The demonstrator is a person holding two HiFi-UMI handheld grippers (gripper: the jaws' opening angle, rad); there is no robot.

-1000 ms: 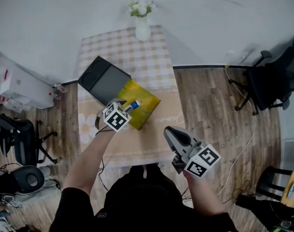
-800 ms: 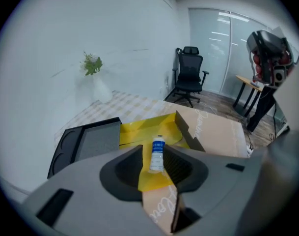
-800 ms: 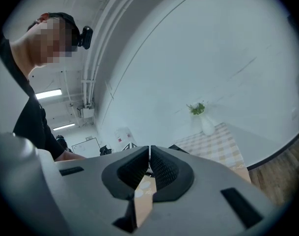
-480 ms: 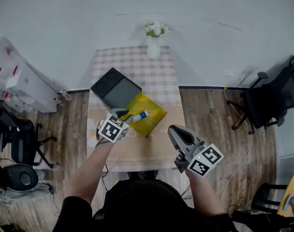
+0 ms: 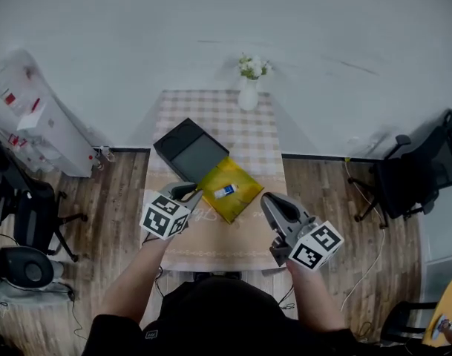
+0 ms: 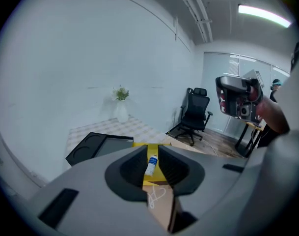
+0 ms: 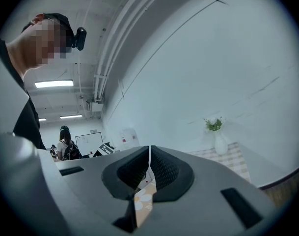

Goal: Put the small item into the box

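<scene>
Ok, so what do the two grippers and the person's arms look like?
Both the left gripper and the right gripper are smooth grey shells with dark ribbed pads inside the jaws. Each carries a white cube printed with black square markers. The person wears a black short-sleeved top.

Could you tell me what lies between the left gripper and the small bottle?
In the left gripper view, only bare tan cloth and the yellow box's edge lie between the left gripper, its empty jaws just closing, and the bottle.
</scene>
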